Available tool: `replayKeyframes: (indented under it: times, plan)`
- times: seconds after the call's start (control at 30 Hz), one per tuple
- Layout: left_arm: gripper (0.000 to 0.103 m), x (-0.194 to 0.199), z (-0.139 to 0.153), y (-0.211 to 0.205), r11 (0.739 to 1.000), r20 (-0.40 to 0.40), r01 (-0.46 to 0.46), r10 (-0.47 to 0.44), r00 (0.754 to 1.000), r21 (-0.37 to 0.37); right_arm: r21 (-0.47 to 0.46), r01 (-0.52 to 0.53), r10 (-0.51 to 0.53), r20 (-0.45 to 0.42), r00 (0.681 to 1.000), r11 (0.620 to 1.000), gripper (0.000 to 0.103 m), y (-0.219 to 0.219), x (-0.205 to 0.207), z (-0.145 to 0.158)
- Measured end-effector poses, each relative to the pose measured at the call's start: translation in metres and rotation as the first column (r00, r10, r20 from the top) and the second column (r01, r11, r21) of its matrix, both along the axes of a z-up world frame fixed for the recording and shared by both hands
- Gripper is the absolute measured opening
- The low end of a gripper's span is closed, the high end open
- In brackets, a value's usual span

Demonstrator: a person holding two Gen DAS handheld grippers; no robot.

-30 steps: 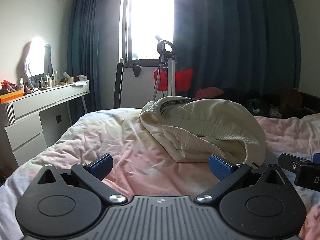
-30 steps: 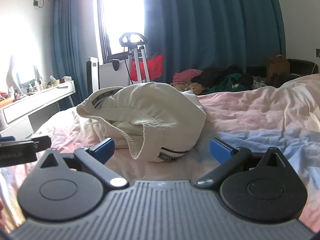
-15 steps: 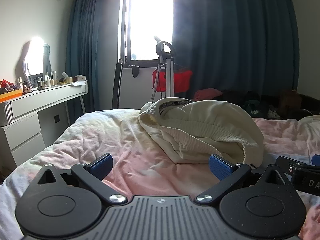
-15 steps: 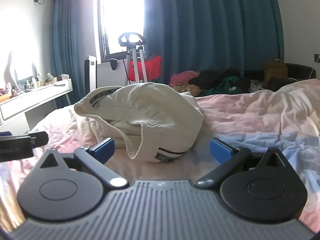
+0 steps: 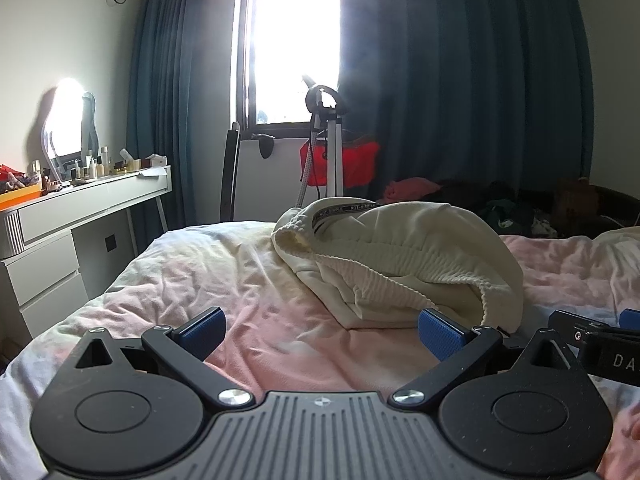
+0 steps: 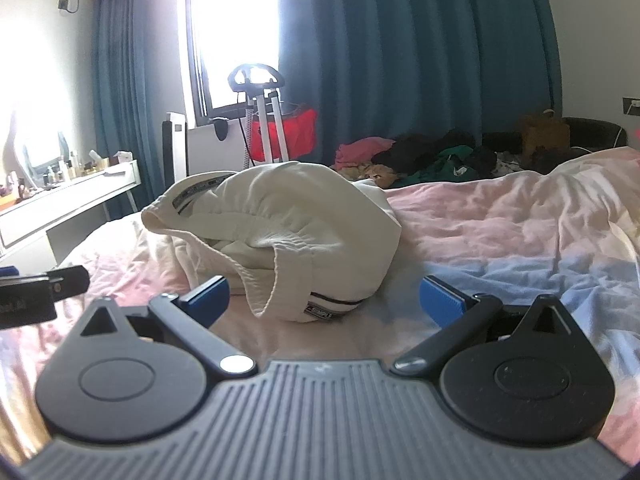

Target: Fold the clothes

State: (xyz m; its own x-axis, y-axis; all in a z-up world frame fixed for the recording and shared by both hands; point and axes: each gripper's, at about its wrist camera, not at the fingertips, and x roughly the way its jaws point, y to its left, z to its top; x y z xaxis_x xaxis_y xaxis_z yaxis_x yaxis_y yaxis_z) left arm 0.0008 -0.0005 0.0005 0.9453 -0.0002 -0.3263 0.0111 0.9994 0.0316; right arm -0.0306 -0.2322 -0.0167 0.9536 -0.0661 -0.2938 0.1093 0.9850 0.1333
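Garment: cream sweatshirt (image 5: 404, 256) bunched in a rounded heap on the bed (image 5: 240, 280), ribbed hem turned up along its near edge, a dark printed band showing at the top left
Label: small woven tag (image 6: 322, 312) at the heap's lower front edge, seen from the right wrist view
Left hand-held gripper (image 5: 320, 332): blue pads spread wide, nothing between them, low over the pink bedding just short of the heap; its right pad sits close to the hem
Right hand-held gripper (image 6: 324, 296): pads equally far apart, holding nothing, the heap's lower edge lying between them and a little ahead
Neighbours: each tool shows at the edge of the other's view, side by side and apart
Bedding: rumpled duvet, pink, cream and pale blue
Worktop (image 5: 92, 196): white dressing table at the left with bottles and a lit mirror (image 5: 68, 120)
Far side: dark blue curtains (image 5: 460, 100), bright window (image 5: 296, 40), red bag (image 5: 356, 164) on a stand, clothes pile (image 6: 432, 156) beyond the bed
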Motion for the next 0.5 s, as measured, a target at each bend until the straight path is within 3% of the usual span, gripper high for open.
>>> replayKeyframes:
  times: [0.33, 0.5]
  plan:
    - [0.103, -0.005, 0.005, 0.001, 1.0, 0.026, -0.007, 0.007, 1.0, -0.001, -0.021, -0.006, 0.007, 0.049, 0.999, 1.0, 0.103, 0.001, -0.005, 0.004]
    - [0.103, -0.019, 0.033, 0.01, 0.999, 0.084, -0.041, 0.041, 0.996, -0.001, 0.025, -0.018, 0.014, 0.153, 0.988, 1.0, 0.103, -0.005, -0.016, 0.013]
